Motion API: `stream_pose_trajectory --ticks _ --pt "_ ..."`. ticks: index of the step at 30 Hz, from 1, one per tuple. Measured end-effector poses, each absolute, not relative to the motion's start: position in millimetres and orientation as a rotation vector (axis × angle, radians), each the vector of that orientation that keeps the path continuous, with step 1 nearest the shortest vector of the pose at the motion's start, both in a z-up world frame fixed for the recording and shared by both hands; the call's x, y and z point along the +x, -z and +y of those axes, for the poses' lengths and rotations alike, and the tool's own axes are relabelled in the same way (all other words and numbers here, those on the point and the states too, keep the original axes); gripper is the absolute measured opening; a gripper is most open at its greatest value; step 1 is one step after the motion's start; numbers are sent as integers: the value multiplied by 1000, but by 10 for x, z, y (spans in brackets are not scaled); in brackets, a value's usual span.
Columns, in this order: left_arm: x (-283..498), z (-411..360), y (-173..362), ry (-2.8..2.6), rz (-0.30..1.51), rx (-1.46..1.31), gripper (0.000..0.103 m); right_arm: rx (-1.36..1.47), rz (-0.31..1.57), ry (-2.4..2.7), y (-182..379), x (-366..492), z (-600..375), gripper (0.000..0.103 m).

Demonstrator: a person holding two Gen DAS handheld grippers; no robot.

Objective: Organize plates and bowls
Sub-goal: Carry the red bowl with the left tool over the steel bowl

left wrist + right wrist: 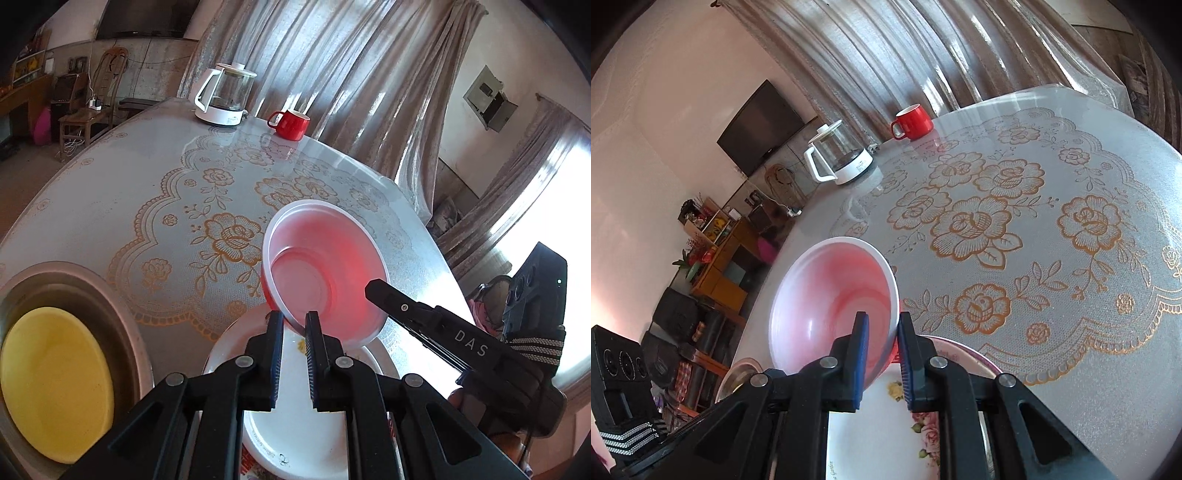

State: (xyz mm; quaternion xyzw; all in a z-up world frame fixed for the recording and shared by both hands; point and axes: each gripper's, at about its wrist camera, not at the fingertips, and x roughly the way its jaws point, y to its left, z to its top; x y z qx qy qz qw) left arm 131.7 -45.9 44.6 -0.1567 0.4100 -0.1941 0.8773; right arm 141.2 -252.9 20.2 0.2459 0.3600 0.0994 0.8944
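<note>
Left wrist view has both sets of jaws clamped on the rim of the red bowl (325,269), tilted above the flowered plate (295,435) on the table (110,192), so I'd level it and lower both hands together onto the plate

A table (110,206) under a clear-covered cloth with gold roses carries a glass kettle (226,96) and red mug (290,123) at its far edge, a floral plate (886,435) nearest.
</note>
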Motion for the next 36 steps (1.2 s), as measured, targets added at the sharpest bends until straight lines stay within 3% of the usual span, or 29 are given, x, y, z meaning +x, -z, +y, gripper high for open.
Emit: stream_pose_trajectory --ticks 30,36 --pt "959 296 -430 316 804 -371 11 389 809 -323 -165 1232 -1771 14" --pt "1118 352 -378 316 834 -392 25 397 807 -313 -139 1179 -1851 14"
